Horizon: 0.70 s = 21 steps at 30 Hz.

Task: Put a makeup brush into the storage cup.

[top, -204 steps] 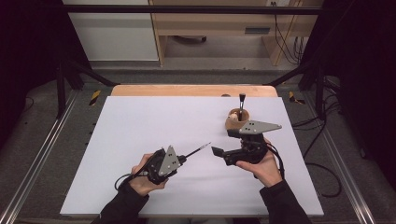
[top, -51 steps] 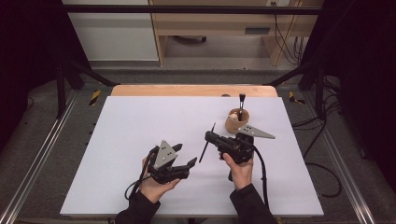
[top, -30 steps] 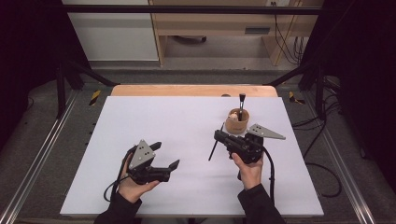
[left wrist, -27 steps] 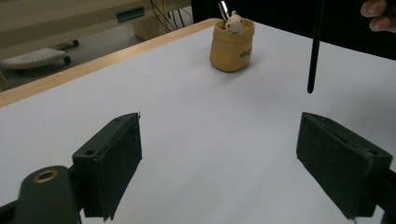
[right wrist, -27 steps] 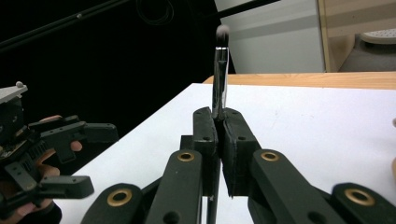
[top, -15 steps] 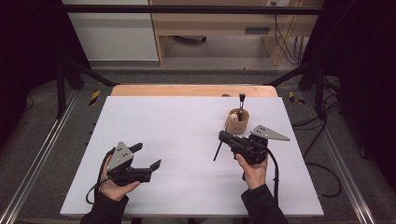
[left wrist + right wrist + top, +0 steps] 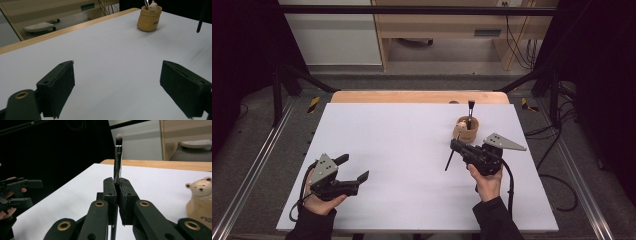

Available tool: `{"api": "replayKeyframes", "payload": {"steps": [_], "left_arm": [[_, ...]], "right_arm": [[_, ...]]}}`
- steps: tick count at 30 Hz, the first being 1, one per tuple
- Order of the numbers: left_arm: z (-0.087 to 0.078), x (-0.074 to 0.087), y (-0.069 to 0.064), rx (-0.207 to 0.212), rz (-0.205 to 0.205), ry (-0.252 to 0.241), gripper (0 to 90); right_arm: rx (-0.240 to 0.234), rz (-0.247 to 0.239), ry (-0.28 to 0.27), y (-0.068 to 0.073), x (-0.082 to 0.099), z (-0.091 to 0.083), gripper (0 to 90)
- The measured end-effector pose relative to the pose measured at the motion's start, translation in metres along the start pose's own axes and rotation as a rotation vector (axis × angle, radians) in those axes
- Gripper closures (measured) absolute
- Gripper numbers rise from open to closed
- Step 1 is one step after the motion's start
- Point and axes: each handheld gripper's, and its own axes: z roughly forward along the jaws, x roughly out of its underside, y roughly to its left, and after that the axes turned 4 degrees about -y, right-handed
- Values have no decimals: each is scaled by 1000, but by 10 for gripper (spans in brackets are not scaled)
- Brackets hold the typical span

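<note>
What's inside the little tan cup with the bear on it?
One black-handled brush stands upright in the tan cup, with a small bear figure at its rim. The cup's wall hides the brush's lower end and anything else inside.

Lab: framed test table (image 7: 412,145), cables (image 7: 517,35), dark curtains.

The brush (image 7: 117,157) blurs at its tip, its lower handle hidden behind the right claw (image 7: 117,195). At three o'clock, the bear cup (image 7: 200,202) is cut off.
</note>
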Motion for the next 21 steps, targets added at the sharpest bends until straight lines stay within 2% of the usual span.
{"api": "replayKeyframes", "payload": {"steps": [5, 21], "left_arm": [[-5, 1, 5, -10, -11, -7, 111], [-13, 8, 20, -49, -35, 3, 109]], "right_arm": [[18, 0, -8, -4, -3, -4, 856], [83, -40, -14, -16, -13, -8, 856]]}}
